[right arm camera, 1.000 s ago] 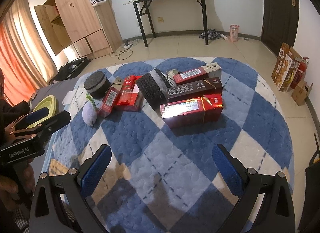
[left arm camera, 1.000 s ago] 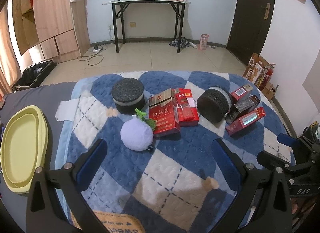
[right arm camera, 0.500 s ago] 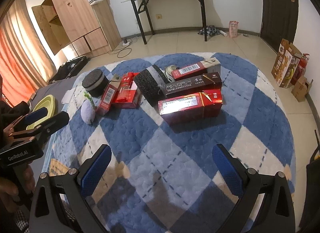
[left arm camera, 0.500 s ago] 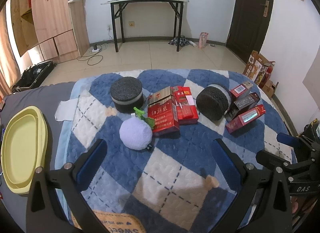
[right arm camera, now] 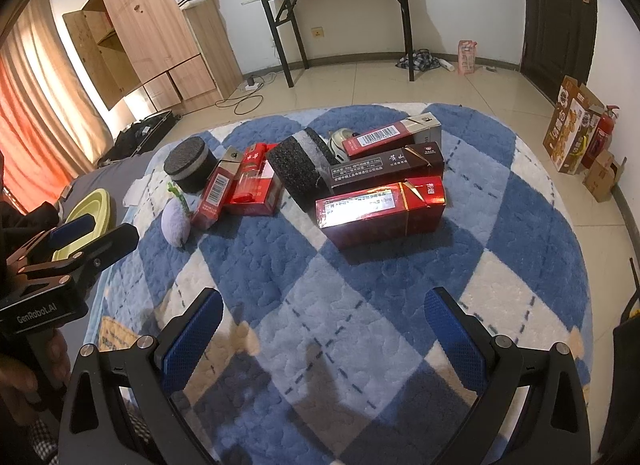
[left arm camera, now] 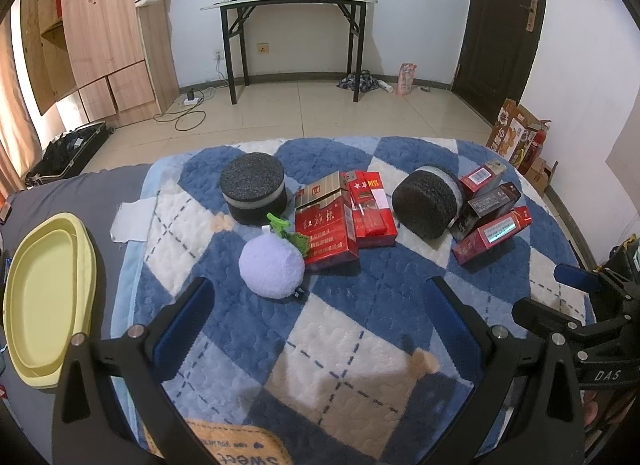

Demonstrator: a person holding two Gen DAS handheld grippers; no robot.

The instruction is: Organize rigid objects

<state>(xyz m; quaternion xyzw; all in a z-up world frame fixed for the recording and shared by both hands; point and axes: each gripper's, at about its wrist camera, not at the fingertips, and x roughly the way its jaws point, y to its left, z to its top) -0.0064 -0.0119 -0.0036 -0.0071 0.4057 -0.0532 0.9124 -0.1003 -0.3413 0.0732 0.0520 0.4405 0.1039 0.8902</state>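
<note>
Several boxes lie on a blue-and-white checked blanket (left arm camera: 360,337). Two red flat boxes (left arm camera: 326,231) sit mid-blanket beside a lilac plush ball (left arm camera: 272,267). A black foam cylinder (left arm camera: 253,192) stands upright at the left; another (left arm camera: 426,203) lies on its side at the right. Three long cartons (right arm camera: 380,209) lie beyond it, two red and one dark brown. My left gripper (left arm camera: 320,321) is open and empty, short of the plush ball. My right gripper (right arm camera: 320,329) is open and empty, short of the nearest red carton.
A yellow tray (left arm camera: 44,301) lies left of the blanket on a grey sheet. A white paper (left arm camera: 130,217) lies at the blanket's left edge. Beyond the bed are a tiled floor, a black-legged table (left arm camera: 292,9), a wooden wardrobe and cardboard boxes (left arm camera: 516,137) by the door.
Both views have shifted slightly; the objects on the blanket have not moved and both grippers stay open.
</note>
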